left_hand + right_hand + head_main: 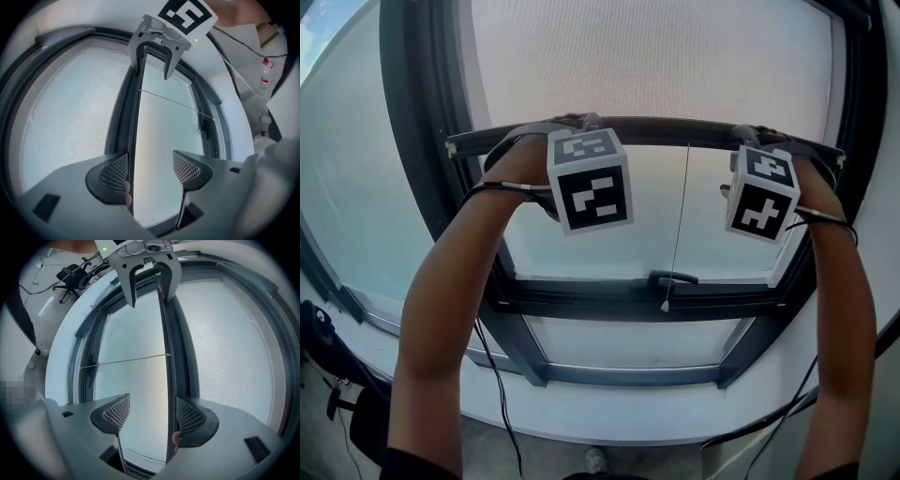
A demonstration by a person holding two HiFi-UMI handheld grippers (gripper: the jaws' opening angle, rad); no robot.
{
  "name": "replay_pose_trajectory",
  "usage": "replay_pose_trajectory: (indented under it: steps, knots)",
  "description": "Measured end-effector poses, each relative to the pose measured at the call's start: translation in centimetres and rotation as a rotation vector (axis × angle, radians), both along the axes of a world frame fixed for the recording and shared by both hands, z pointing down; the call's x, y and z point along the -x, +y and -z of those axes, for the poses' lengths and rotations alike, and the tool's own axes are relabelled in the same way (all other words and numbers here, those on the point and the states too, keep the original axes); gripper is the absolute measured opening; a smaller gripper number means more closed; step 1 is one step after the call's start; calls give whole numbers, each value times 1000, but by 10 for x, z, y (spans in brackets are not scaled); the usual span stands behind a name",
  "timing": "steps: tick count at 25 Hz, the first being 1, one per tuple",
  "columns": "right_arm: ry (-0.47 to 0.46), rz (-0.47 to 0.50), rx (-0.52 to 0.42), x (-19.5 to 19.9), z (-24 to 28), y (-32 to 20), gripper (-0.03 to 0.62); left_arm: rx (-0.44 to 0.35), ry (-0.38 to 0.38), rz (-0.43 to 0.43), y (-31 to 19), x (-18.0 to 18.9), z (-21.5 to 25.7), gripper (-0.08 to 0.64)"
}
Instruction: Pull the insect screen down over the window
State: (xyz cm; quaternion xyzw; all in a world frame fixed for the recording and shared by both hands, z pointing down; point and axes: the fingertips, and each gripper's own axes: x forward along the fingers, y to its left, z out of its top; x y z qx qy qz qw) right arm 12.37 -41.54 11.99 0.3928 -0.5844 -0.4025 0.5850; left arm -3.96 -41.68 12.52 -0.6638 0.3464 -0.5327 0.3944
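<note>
The insect screen (656, 56) of pale mesh covers the upper window, and its dark bottom bar (675, 131) hangs partway down the pane. A thin pull cord (678, 216) drops from the bar's middle. My left gripper (572, 127) sits on the bar's left part and my right gripper (759, 141) on its right part. In the left gripper view the left gripper (150, 171) stands open, the bar (133, 117) lying against its left pad (115, 171). In the right gripper view the right gripper (152, 413) is open too, with the bar (165, 357) against its right pad (190, 416).
A dark window frame with a handle (673, 278) crosses below the bar, above a white curved sill (609, 412). Cables trail from both arms. An office chair (70, 275) stands in the room behind. Bottles (266, 75) stand on the side ledge.
</note>
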Motion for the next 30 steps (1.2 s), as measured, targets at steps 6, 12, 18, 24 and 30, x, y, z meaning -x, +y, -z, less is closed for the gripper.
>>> replay_pose_trajectory:
  steps: [6, 12, 18, 24, 30]
  knots:
    - [6, -3, 47, -1, -46, 2, 298, 25, -34, 0, 0, 0, -45, 304]
    - [15, -8, 94, -5, -98, 5, 298, 21, -27, -30, 3, -3, -96, 304]
    - [-10, -1, 23, -6, -109, 3, 298, -110, -38, -6, -2, -2, -105, 304]
    - [-13, -15, 12, -5, -115, -1, 298, -107, -14, -7, -4, -1, -113, 302]
    - [-41, 14, 39, -4, -113, 3, 298, -63, -5, -11, -1, -1, -112, 302]
